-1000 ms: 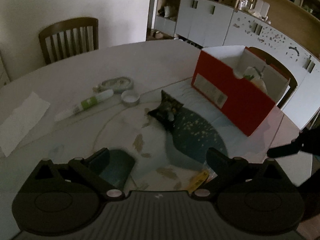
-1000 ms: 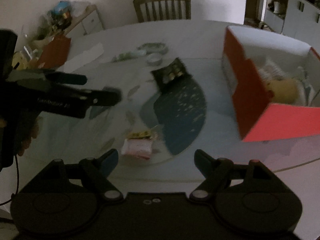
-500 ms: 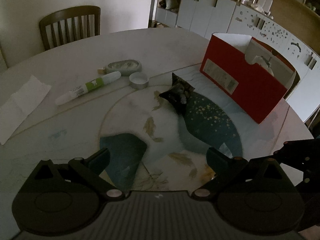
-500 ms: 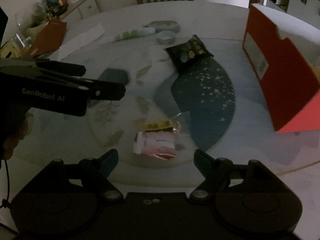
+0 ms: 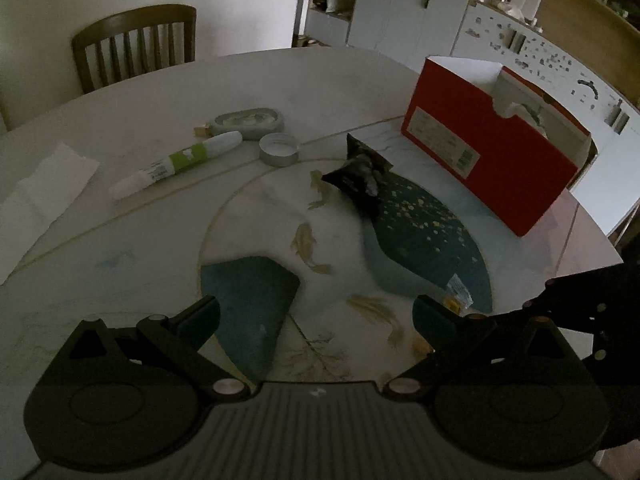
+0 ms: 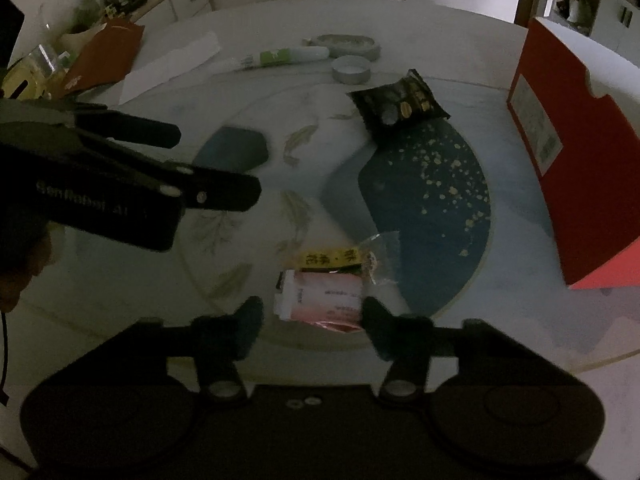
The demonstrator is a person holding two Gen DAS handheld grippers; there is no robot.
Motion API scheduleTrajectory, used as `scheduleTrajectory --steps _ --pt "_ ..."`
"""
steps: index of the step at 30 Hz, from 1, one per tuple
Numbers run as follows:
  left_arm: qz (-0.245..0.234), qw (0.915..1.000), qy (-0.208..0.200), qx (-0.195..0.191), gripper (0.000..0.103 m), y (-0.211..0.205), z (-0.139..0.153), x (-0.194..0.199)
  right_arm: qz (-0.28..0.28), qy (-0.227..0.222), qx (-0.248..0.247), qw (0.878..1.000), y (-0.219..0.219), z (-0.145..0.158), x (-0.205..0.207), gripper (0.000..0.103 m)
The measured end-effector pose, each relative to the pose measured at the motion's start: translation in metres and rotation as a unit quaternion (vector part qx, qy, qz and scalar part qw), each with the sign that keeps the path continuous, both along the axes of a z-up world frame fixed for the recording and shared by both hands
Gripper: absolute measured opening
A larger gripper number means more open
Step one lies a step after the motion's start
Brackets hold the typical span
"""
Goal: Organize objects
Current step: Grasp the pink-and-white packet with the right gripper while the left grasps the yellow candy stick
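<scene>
Pink and white, a small packet (image 6: 320,294) lies on the surface (image 6: 120,280) near its front edge, with a clear wrapper bearing a yellow label (image 6: 340,258) just behind it and touching. The right tongs (image 6: 312,320) sit low over the packet, half open, one finger at each end of it, and grip nothing yet. The left tongs (image 5: 316,312) hover wide open and empty above the painted centre of the surface. A black snack pouch (image 6: 400,104), a green-banded tube (image 5: 176,160), a round tin lid (image 5: 279,148) and an oval tin (image 5: 248,120) lie farther back. A red cardboard box (image 5: 492,160) stands open at the right. The step in hand looks like picking up the pink packet. Next, the right tongs probably need to close squarely across it, lift, then carry it right to the box.
</scene>
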State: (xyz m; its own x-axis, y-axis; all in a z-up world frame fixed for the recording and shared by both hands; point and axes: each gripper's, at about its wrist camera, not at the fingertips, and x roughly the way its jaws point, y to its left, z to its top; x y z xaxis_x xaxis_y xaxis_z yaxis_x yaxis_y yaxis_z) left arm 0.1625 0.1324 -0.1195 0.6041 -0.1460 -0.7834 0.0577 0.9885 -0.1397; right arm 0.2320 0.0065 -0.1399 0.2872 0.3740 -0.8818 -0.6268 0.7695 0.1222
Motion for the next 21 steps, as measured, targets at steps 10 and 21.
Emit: scheduleTrajectory --steps 10,21 --pt "-0.051 0.9987 0.0 0.01 0.103 -0.017 -0.009 -0.001 -0.007 0.006 -0.006 1.0 -0.024 0.0 0.001 0.048" --pt "-0.137 0.9904 0.004 0.014 0.103 -0.059 -0.024 0.006 -0.029 0.009 -0.013 0.999 -0.063 -0.001 0.0 0.048"
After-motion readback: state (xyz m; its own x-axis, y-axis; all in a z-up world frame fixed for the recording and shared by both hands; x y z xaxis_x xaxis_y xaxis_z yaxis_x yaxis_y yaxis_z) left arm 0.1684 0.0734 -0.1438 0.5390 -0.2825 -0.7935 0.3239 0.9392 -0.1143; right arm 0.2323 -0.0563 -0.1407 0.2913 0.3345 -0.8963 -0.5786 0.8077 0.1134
